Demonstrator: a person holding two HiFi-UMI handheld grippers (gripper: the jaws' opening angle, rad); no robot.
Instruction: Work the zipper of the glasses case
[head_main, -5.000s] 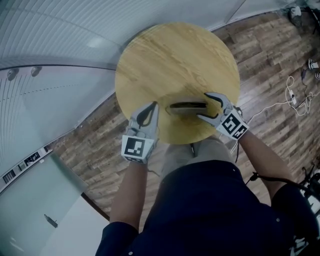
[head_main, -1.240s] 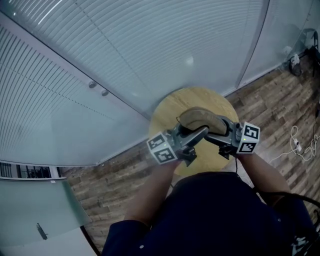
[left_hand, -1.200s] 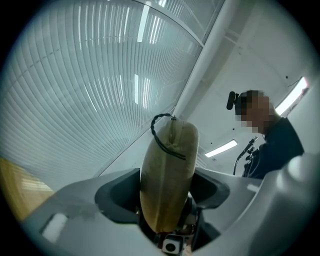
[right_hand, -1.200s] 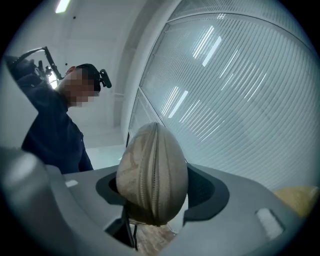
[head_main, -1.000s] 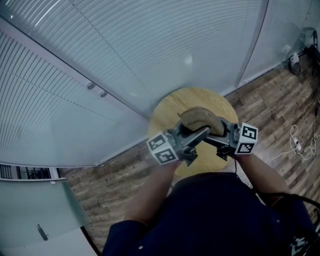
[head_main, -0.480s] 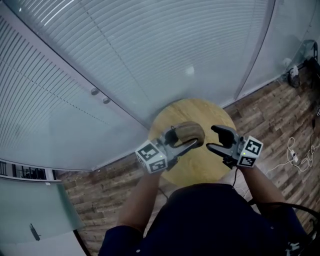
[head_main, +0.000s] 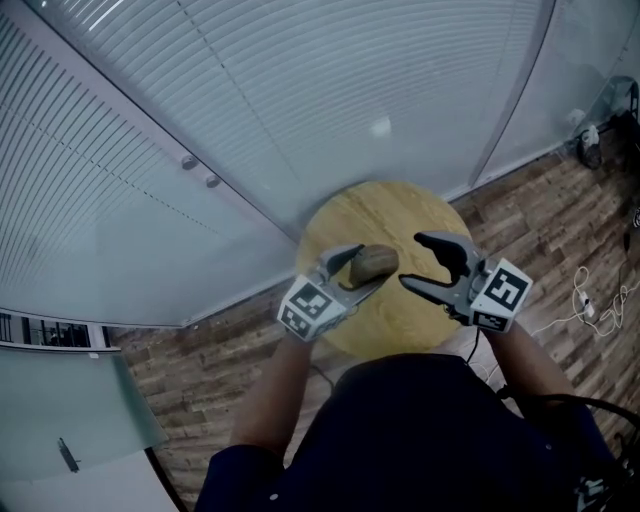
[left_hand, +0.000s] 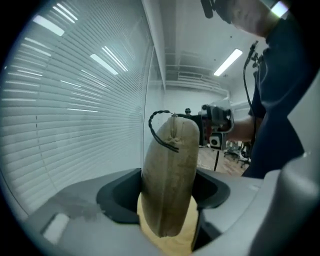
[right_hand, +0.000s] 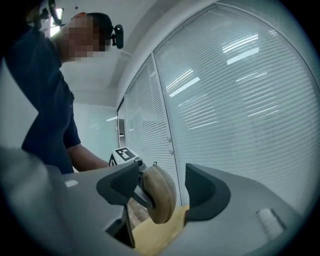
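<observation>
The head view looks steeply down on the round pale wooden table, while each gripper view looks closely along its own grey jaws, from opposite sides, at the tan oval fabric glasses case all three share.

Clamps the grey two-jaw left gripper on both flanks of a tan, rounded fabric glasses case, pointing it forward and slightly down off the bare left forearm. Holds the matching grey right gripper about level off the bare right forearm, apart from the left one, jaws spread wide, just eased slightly closer, nothing between them.
</observation>
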